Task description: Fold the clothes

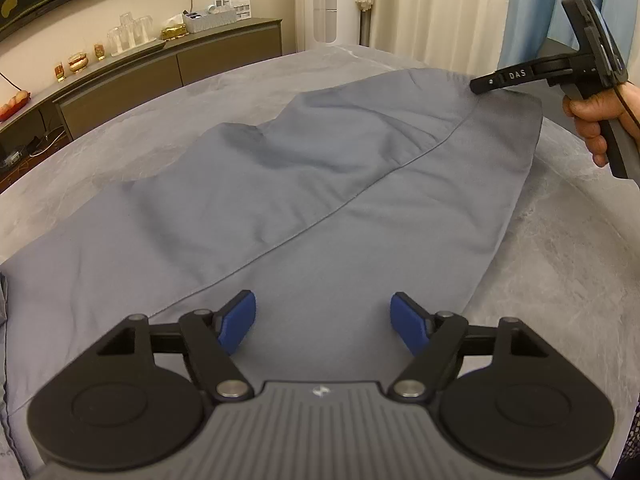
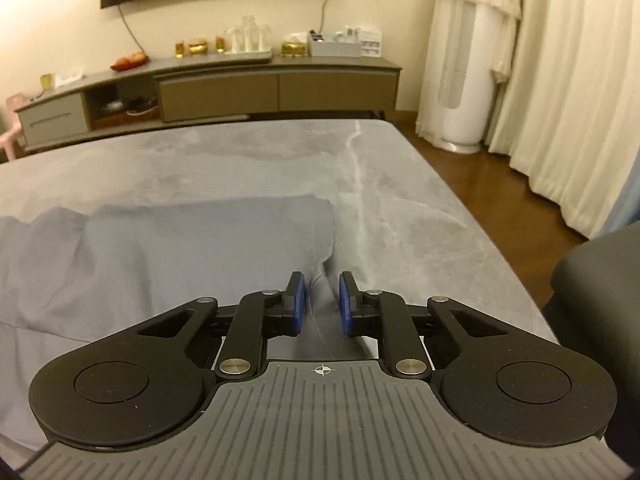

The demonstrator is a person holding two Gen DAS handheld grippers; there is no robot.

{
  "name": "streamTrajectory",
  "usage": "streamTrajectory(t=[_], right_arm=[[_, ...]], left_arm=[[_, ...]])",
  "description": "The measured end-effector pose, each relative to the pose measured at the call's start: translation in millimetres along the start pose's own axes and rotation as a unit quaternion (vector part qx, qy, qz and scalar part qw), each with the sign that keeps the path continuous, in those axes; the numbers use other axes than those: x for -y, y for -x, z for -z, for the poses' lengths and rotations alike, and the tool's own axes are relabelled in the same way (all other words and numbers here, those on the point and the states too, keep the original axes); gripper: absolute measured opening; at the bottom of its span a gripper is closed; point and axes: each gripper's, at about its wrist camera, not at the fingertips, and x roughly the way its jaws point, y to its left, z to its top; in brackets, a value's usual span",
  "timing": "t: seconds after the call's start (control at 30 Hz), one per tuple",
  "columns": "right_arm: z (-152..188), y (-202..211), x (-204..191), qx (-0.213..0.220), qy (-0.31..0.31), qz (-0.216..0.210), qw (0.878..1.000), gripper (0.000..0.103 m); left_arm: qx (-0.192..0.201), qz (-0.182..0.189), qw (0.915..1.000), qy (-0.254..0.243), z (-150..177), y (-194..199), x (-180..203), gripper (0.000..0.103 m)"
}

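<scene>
Garment: grey clothing item [image 1: 304, 200], prob. trousers or similar, is being kept spread flat across the grey marbled tabletop [image 2: 420, 208]; a long seam is running diagonally from near edge to far corner, so the cloth is being laid out for a fold along/over it, judged.
Wrinkles: the left half is being left rumpled w/ soft ridges; smoothing is likely being needed before a clean fold.
Right gripper [image 2: 322, 304]: is being held low at the garment's right edge; jaws are standing narrow, w/ a raised pleat of fabric between the blue pads [image 2: 298, 304]. Whether the pads are actually pressing the cloth cannot be told; small gaps are being seen either side.
Left gripper [image 1: 323, 322]: is being held above the near end of the cloth, jaws wide apart, nothing between them; prob. being positioned for a grab at the near hem.
Hand [image 1: 596, 120]: the right tool's handle is being gripped by a person's hand, seen from left wrist view, tip at the far corner.
Surroundings: sideboard [image 2: 276, 88] w/ glasses & boxes, and curtains [image 2: 560, 80], are being kept well apart from the work.
</scene>
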Motion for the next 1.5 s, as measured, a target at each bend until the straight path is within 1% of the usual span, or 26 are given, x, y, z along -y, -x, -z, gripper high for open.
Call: streamTrajectory(t=[0.1, 0.17, 0.23, 0.3, 0.33, 0.37, 0.4, 0.43, 0.47, 0.5, 0.57, 0.6, 0.67, 0.7, 0.8, 0.87, 0.93, 1.03, 1.07, 1.1, 1.13, 1.17, 1.23, 1.33, 1.43, 1.5], right_arm=[[2, -11, -2, -0.019, -0.009, -0.014, 1.0, 0.019], [4, -19, -1, -0.031, -0.02, -0.021, 0.999, 0.033], [5, -24, 1, -0.035, -0.027, -0.013, 0.999, 0.042], [5, -26, 3, -0.035, -0.035, -0.015, 0.999, 0.042], [6, -28, 4, -0.038, -0.04, -0.02, 0.998, 0.026], [6, -29, 4, -0.037, -0.042, -0.022, 0.998, 0.004], [2, -26, 3, -0.028, -0.039, -0.019, 0.999, 0.002], [-1, -24, 2, -0.019, -0.036, -0.016, 0.999, 0.0], [-4, -21, 2, -0.011, -0.033, -0.013, 0.999, 0.0], [-9, -16, 0, 0.003, -0.029, -0.009, 1.0, 0.0], [-29, 9, -5, 0.066, -0.004, 0.004, 0.998, 0.0], [-37, 20, -6, 0.095, 0.008, 0.01, 0.995, 0.0], [-44, 26, -6, 0.117, 0.018, 0.03, 0.992, 0.0], [-42, 15, -1, 0.1, 0.007, 0.037, 0.994, 0.0], [-24, -27, 19, 0.026, -0.051, 0.027, 0.998, 0.0], [-12, -46, 27, -0.017, -0.063, 0.029, 0.997, 0.0], [-8, -45, 36, -0.028, -0.08, 0.024, 0.996, 0.0], [-4, -29, 54, -0.013, -0.126, 0.006, 0.992, 0.018], [-1, -22, 61, -0.007, -0.144, -0.003, 0.989, 0.036], [3, -17, 67, -0.006, -0.162, -0.017, 0.987, 0.048], [8, -15, 72, -0.013, -0.176, -0.034, 0.984, 0.065], [14, -15, 75, -0.025, -0.184, -0.052, 0.981, 0.069], [24, -17, 74, -0.048, -0.174, -0.072, 0.981, 0.069], [32, -12, 56, -0.04, -0.106, -0.074, 0.991, 0.07], [31, -13, 32, -0.039, -0.041, -0.069, 0.996, 0.046], [27, -15, 20, -0.043, -0.02, -0.054, 0.997, 0.044]], left_arm=[[0.002, 0.002, 1.0, 0.001, 1, 0, 2, 0.081], [0.002, 0.002, 1.0, 0.001, 1, 0, 3, 0.083], [0.003, 0.003, 1.0, 0.001, 1, 0, 4, 0.083], [0.003, 0.003, 1.0, 0.001, 1, 0, 4, 0.083], [0.003, 0.003, 1.0, 0.001, 1, 0, 4, 0.083], [0.006, 0.001, 1.0, 0.004, 1, 1, 5, 0.083], [0.009, -0.003, 0.9999, 0.007, 0, 2, 5, 0.075], [0.012, -0.007, 0.9998, 0.011, -1, 4, 5, 0.059], [0.025, -0.014, 0.9994, 0.018, -2, 9, 5, 0.055], [0.044, -0.016, 0.9986, 0.023, -4, 17, 4, 0.054], [0.074, -0.017, 0.9967, 0.029, -9, 31, 2, 0.055], [0.081, -0.017, 0.9961, 0.028, -12, 36, 1, 0.057], [0.074, -0.015, 0.9967, 0.03, -12, 34, -1, 0.057], [0.06, -0.014, 0.9976, 0.031, -10, 28, -1, 0.057], [0.013, -0.008, 0.9992, 0.037, -1, 8, -3, 0.057], [0.012, -0.01, 0.9996, 0.022, 1, 5, 1, 0.058], [0.006, 0.0, 0.9999, 0.014, -1, 5, 3, 0.059], [0.007, 0.002, 0.9999, 0.007, 0, 5, 4, 0.06], [0.007, 0.003, 0.9999, 0.007, 0, 5, 4, 0.06], [0.006, 0.004, 0.9999, 0.007, -1, 5, 3, 0.06], [0.006, 0.005, 0.9999, 0.007, -1, 5, 3, 0.061], [0.006, 0.005, 0.9999, 0.007, -1, 5, 3, 0.061], [0.007, 0.006, 0.9999, 0.005, -1, 4, 3, 0.062], [0.009, 0.008, 0.9999, 0.002, -1, 3, 5, 0.065], [0.01, 0.009, 0.9999, 0.005, -2, 2, 6, 0.065], [0.009, 0.011, 0.9999, 0.01, -3, 2, 5, 0.065]])
